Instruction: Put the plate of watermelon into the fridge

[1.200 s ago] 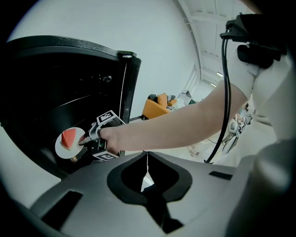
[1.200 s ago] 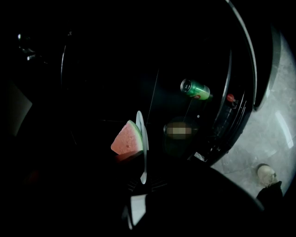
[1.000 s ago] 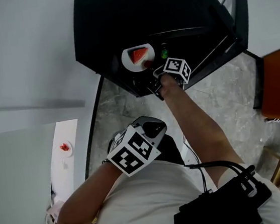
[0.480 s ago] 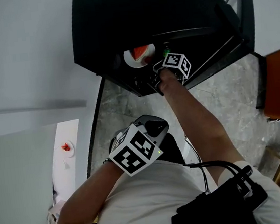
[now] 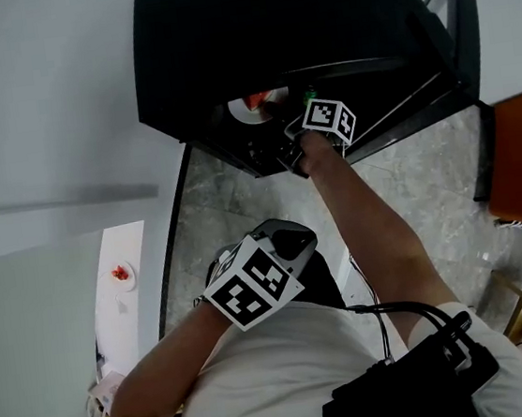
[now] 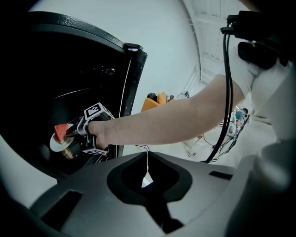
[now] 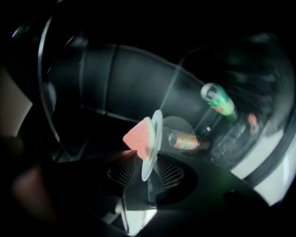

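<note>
Right gripper (image 7: 148, 175) reaches into the open black fridge (image 5: 220, 28). Its jaws are opening, with the rim of the white plate (image 7: 156, 134) between them and a watermelon wedge (image 7: 138, 136) on it. Close beyond sit an orange-labelled can (image 7: 185, 140) and a green can (image 7: 218, 102). Left gripper (image 6: 150, 192) is near the torso, jaws together, empty.

Jaws opening around the plate (image 7: 149, 164) holding watermelon (image 7: 138, 137).

Cans (image 7: 185, 140) just below plate (image 7: 152, 143); dim space above it seemingly free; fridge door (image 6: 134, 78) open.
</note>
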`<state>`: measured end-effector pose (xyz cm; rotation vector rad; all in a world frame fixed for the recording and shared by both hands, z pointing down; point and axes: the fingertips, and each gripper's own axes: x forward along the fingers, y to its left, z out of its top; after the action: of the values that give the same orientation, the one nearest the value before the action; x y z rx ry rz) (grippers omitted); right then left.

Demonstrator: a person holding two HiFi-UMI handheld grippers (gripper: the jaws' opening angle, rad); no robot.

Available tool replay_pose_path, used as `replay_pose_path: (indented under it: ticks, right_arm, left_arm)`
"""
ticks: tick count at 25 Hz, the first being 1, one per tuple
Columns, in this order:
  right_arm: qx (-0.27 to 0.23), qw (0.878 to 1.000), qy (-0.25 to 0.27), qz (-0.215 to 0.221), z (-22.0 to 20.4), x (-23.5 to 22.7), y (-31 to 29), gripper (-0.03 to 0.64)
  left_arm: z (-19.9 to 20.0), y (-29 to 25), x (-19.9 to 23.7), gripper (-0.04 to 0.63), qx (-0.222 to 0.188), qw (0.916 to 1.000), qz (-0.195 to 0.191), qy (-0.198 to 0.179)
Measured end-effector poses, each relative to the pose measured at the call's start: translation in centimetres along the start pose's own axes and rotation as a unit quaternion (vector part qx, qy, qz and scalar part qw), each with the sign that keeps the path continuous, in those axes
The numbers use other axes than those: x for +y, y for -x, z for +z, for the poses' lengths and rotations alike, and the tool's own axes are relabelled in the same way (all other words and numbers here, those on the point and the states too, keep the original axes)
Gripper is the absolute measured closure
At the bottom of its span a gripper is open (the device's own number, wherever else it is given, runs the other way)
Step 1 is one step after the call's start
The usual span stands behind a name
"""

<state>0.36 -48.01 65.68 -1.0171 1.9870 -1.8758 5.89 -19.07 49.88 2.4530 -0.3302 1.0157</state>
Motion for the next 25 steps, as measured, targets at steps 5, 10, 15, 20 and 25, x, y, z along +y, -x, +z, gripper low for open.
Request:
replay_pose_path:
  ticks: [5, 10, 15, 20, 25]
  right_arm:
    - [0.042, 0.995, 0.092, 0.025, -1.3, 1.7, 0.0, 0.393]
    - [0.088, 0.980, 0.178, 0.031, -2.8, 2.5, 0.0, 0.333]
    - [0.126, 0.956, 0.264, 0.009, -4.0, 2.2, 0.0, 0.330]
    - [0.147, 0.936, 0.321, -0.020, -4.4, 1.6, 0.1, 0.331]
    - [0.193, 0.874, 0.433, -0.107, -4.8, -0.9, 0.6, 0.360]
  left_arm:
    - [-0.1, -0.1, -0.3, 0.583, -0.002, 1.0000, -0.007, 0.004]
    - [-0.2, 0.0, -0.3, 0.581, -0.005, 0.9999, -0.009, 0.009]
    - [-0.2, 0.0, -0.3, 0.581, -0.005, 0.9998, -0.013, 0.011]
    - [-0.1, -0.1, -0.2, 0.583, -0.006, 0.9998, -0.015, 0.012]
    - [0.0, -0.2, -0.5, 0.582, -0.006, 0.9997, -0.018, 0.012]
